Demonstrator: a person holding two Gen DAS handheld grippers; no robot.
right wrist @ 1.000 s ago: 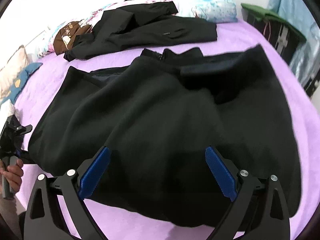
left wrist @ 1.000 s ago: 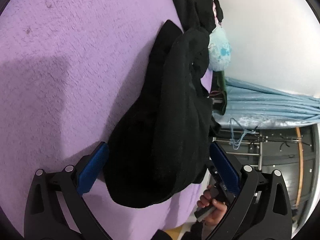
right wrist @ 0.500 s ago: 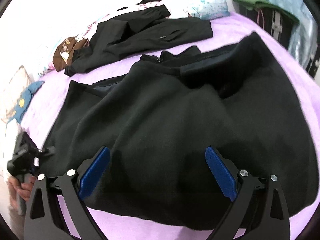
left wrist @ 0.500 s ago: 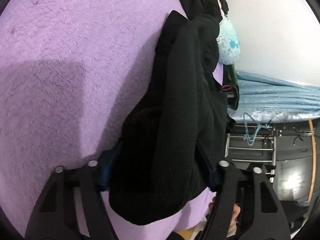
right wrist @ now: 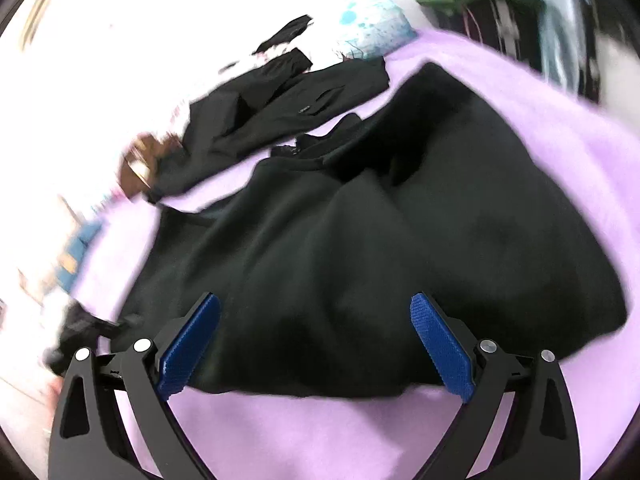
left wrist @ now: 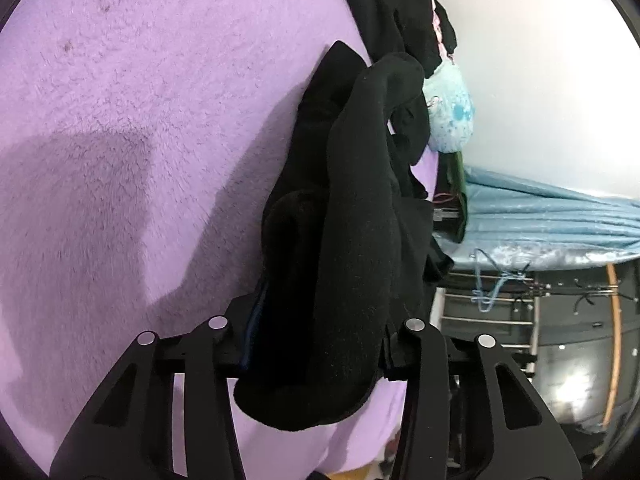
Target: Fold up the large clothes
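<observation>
A large black fleece garment (right wrist: 380, 260) lies spread on the purple blanket (right wrist: 320, 432). In the left wrist view one edge of that garment (left wrist: 360, 200) is bunched and lifted. My left gripper (left wrist: 324, 320) is closing its jaws on this bunch, and the cloth fills the gap and hides the pads. My right gripper (right wrist: 316, 340) stands open over the garment's near hem, its blue pads (right wrist: 192, 344) clear of the cloth. This view is blurred by motion.
A second black garment (right wrist: 288, 104) lies flat farther up the bed, beside a light blue pillow (right wrist: 372, 28). Past the bed's edge hang a blue curtain (left wrist: 540, 220) and a metal rack with a hanger (left wrist: 488, 292). Bare purple blanket (left wrist: 140, 140) stretches to the left.
The left jaws went from wide open around the garment's edge to closed tight on it, lifting it a little. The right gripper swung and rolled, staying open.
</observation>
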